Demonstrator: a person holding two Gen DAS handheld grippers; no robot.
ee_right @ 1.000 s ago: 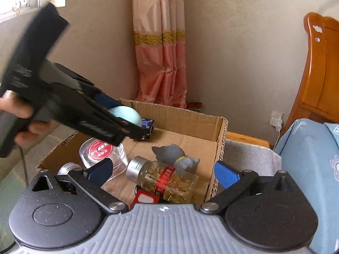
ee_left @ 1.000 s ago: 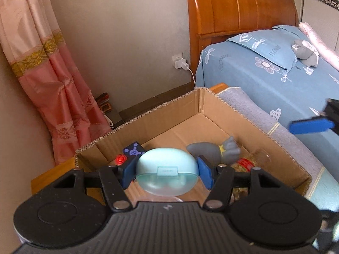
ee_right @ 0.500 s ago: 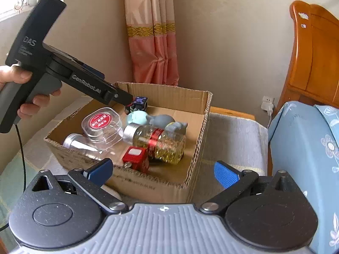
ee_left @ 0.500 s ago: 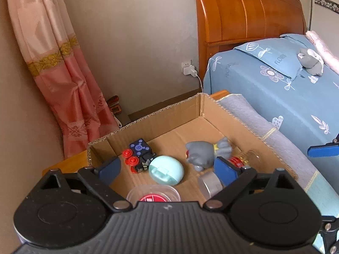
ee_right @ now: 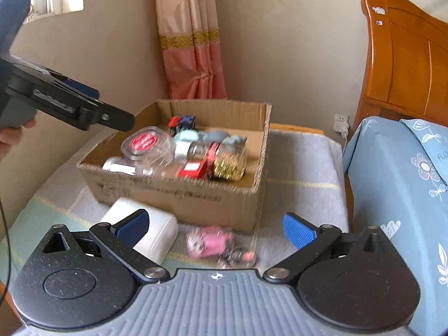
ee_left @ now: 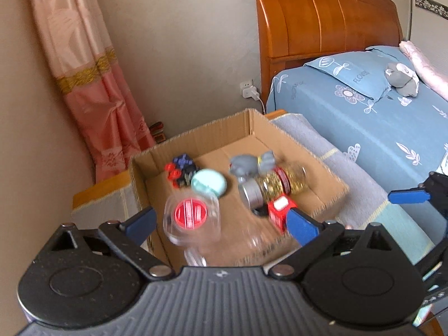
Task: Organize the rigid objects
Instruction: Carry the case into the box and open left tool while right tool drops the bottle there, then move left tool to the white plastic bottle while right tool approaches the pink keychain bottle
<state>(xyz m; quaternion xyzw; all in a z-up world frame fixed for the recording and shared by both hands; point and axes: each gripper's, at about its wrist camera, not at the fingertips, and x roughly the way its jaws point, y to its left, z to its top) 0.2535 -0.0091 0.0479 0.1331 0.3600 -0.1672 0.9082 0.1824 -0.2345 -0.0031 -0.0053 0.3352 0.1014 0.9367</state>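
Note:
A cardboard box on the blanket holds a mint case, a grey figurine, a capsule bottle, a red-lidded clear jar, a small red box and a dark cube. My left gripper hovers above the box's near-left side, its jaws opening with nothing between them. My right gripper stands open in front of the box, above a white case and a pink toy lying on the blanket.
The box sits on a grey striped blanket covering a low stand. A bed with blue floral sheets and a wooden headboard is at the right. A pink curtain and the wall stand behind.
My left gripper let go of the mint case, which now lies in the box, then opened wide and pulled back upward. My right gripper drew back, bringing the white case and pink toy into view.

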